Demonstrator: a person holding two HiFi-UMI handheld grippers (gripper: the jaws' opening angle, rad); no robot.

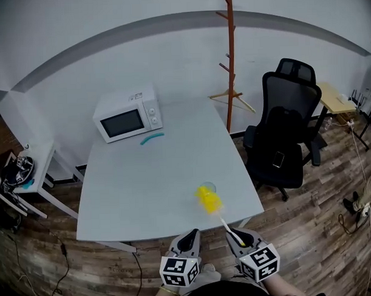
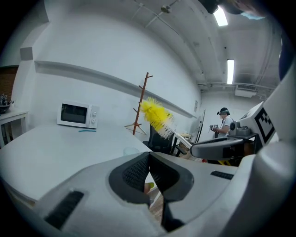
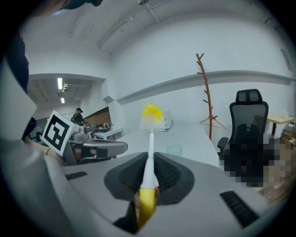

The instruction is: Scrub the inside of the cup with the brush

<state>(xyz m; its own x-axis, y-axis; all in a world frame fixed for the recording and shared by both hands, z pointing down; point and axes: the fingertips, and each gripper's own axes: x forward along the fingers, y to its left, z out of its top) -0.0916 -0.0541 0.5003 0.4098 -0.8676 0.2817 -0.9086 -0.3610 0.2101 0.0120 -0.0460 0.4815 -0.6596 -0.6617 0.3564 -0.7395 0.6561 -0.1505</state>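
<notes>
**Near the front right corner of the bench (image 1: 114, 201): cup (image 1: 210, 186) just past the brush (image 1: 207, 199) tip**

Off the near edge of the bench, both grippers point toward the cup, which sits close to that front right corner.

The right gripper (image 3: 151, 155) has its fingers closed on the brush's white handle. The yellow butt end sticks out behind the fingers, and the yellow bristle head leads. The brush's long axis runs straight out along the line the gripper points, so the bristles reach the cup first.

From the right gripper view, the cup stands a little to the right of the handle line and below the bristles. I judge the tip must swing slightly right and dip to enter the mouth.

The left gripper (image 2: 149, 155) has its fingers pressed together on nothing. It is about as near as the right one and would have to open before it could steady the cup.

Hard to make out:
- In the head view the bristle head overlaps the cup, so whether they touch cannot be told there.
- The cup is pale, see-through and small, so its mouth and how upright it stands are unclear.
- The person's hands are cut off at the bottom edge of the head view.
</notes>
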